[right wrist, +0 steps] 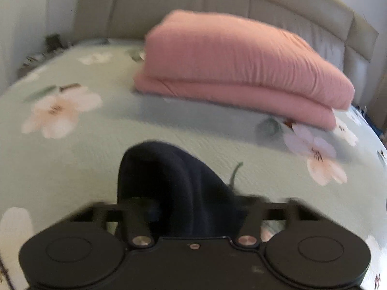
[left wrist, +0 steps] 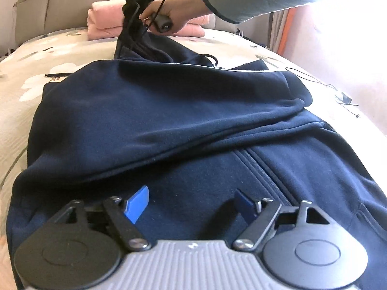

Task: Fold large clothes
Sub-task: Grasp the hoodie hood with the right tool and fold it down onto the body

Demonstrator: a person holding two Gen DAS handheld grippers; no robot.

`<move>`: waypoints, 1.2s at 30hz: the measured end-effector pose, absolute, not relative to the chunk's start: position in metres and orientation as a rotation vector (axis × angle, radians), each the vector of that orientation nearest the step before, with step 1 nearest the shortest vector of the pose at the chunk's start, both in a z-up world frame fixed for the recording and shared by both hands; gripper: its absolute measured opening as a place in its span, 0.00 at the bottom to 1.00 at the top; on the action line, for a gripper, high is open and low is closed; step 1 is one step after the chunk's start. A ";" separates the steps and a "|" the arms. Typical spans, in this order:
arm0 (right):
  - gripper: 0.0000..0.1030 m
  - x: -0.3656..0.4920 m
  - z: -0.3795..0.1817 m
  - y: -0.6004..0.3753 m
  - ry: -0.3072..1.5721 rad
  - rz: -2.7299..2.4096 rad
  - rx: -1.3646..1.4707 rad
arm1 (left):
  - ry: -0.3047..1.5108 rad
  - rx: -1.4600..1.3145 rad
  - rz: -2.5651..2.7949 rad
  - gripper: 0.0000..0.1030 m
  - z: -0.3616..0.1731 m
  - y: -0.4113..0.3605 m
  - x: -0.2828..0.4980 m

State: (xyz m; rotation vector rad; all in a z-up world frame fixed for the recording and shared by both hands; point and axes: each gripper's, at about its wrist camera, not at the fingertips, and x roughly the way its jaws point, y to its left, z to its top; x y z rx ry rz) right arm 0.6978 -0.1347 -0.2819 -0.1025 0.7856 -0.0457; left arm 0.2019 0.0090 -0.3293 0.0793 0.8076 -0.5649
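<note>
garment: navy zip-up sweatshirt point(left wrist: 169, 120) lies across the floral bedspread point(left wrist: 36, 77), zipper side up; one layer is already folded diagonally over the body.
right gripper point(right wrist: 183, 207): clenched on a bunch of the navy fabric. In the left wrist view we see it lifted above the far end of the garment, with the cloth hanging from it in a taut column.
left gripper point(left wrist: 191, 205): released, blue fingers point(left wrist: 137, 204) spread, low over the near panel beside the zipper point(left wrist: 268, 176). Whether they touch the cloth, we cannot tell.
step: we judge this as carrying the far end over toward the near end.
how to do it well: we keep the right grip firm and the lifted edge level so the fold line runs straight. We use the left gripper to pin the near panel so the body doesn't drag.
placement: we lay the carried end square on the body and release only once it lies flat.
risk: the bunched grip may leave a twisted lump, so we smooth it after release.
neighbours: the folded pink garment point(right wrist: 241, 67) sits near the headboard point(right wrist: 241, 2), apart from the navy one. We keep the swing clear of it.
</note>
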 end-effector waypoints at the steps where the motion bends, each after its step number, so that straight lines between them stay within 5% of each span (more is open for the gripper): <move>1: 0.08 0.690 -0.277 -0.139 0.751 -0.023 -0.067 | 0.807 0.078 -0.561 0.78 -0.329 0.010 0.202; 6: 0.08 0.623 -0.236 -0.151 0.609 0.106 -0.047 | 0.860 0.015 -0.481 0.48 -0.311 0.024 0.206; 17: 0.08 0.369 -0.100 -0.188 0.343 0.291 -0.083 | 0.774 -0.102 -0.296 0.48 -0.221 0.077 0.202; 24: 0.10 0.201 -0.127 -0.201 0.457 0.324 -0.096 | 0.747 -0.129 -0.278 0.49 -0.199 0.071 0.181; 29: 0.24 0.129 -0.219 -0.220 0.837 0.282 -0.134 | 0.790 -0.045 -0.272 0.51 -0.205 0.064 0.167; 31: 0.33 0.120 -0.234 -0.236 0.903 0.234 -0.123 | 0.800 -0.030 -0.290 0.55 -0.205 0.060 0.169; 35: 0.67 0.124 -0.222 -0.260 0.893 0.202 -0.001 | 0.834 -0.038 -0.398 0.62 -0.205 0.041 0.184; 36: 0.68 0.124 -0.218 -0.262 0.877 0.206 0.005 | 0.840 -0.049 -0.428 0.63 -0.204 0.033 0.190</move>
